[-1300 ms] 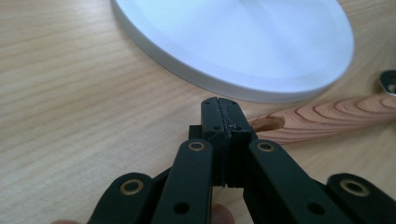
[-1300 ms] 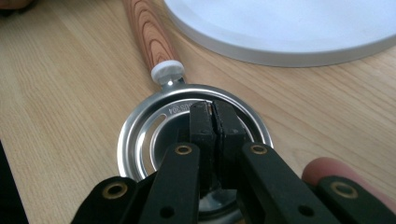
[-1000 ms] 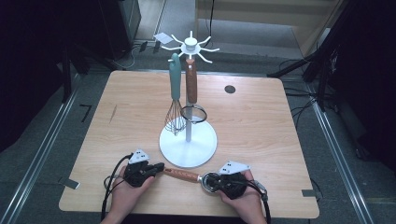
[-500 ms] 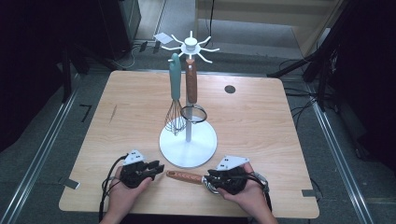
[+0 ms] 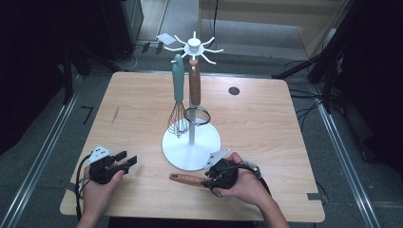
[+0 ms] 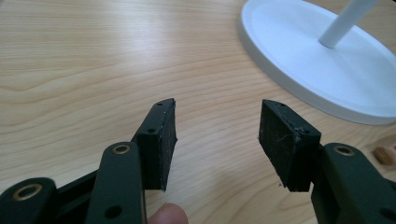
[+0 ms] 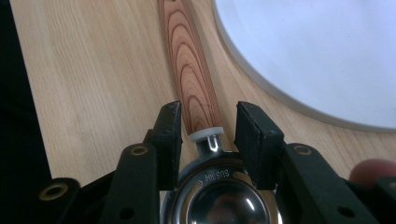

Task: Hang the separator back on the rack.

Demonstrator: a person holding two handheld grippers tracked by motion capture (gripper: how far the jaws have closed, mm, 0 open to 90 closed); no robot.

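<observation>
With both sets of jaws just having been opening, the left gripper (image 5: pixel 127 161) is standing wide over bare table (image 5: pixel 266 123) while the right gripper (image 7: pixel 208 128) is loosely straddling the spoon (image 5: pixel 187 179), lying flat beside the stand (image 5: pixel 191 152), hanging undone.

One white rack (image 5: pixel 192 142) held two utensils, a teal whisk (image 5: pixel 178 99) and a wooden-handled tool (image 5: pixel 194 85); a third utensil (image 5: pixel 187 178) lay on one table (image 5: pixel 266 123), with two grippers.
</observation>
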